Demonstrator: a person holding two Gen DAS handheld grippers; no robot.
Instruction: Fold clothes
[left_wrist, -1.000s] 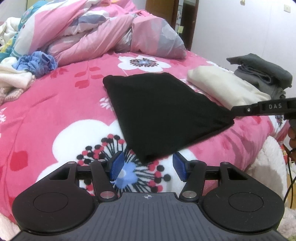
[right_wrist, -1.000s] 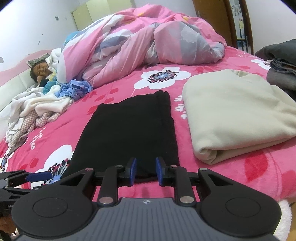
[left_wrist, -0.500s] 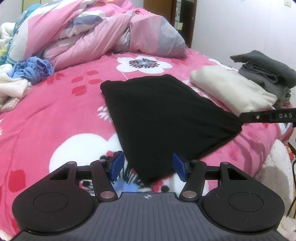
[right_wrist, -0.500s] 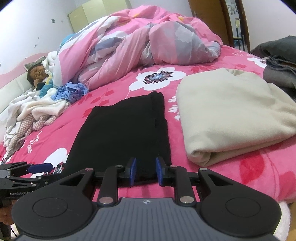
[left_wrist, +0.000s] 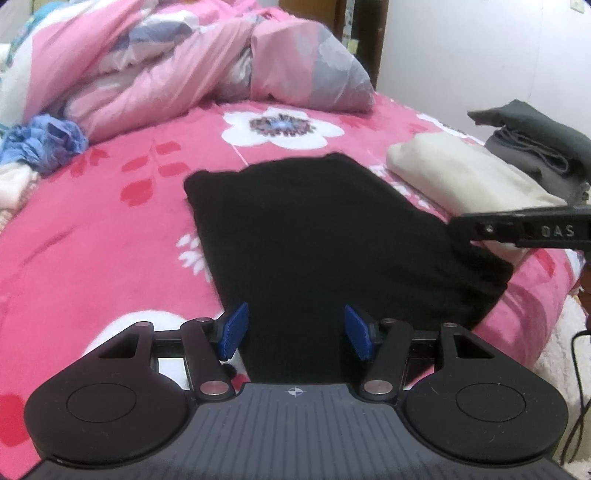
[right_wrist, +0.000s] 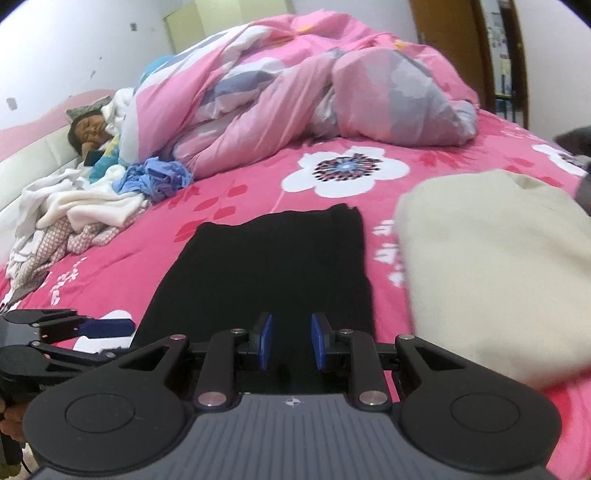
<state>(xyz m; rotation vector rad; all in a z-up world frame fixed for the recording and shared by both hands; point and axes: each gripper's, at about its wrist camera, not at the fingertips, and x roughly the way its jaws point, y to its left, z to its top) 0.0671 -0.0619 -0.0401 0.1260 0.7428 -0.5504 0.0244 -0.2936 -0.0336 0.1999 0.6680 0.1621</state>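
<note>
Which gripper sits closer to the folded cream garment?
Right. The right gripper is at the black garment's near edge beside the cream garment; the left gripper is farther across the black one.

Before us on the bed (left_wrist: 110, 229) lies the flat folded garment (left_wrist: 332, 236), its near edge between the fingers of our left gripper (left_wrist: 295, 332), while our right gripper (right_wrist: 291, 341) sits over its near edge further right. Just right of it lies a folded cloth (right_wrist: 498, 266), and beyond that, at the bed's right edge, a stack of folded clothes (left_wrist: 535, 151). Behind the garment a bunched quilt (right_wrist: 314, 96) lies across the bed, with a heap of loose clothes (right_wrist: 92, 206) to its left, where a person (right_wrist: 88, 129) lies.
</note>
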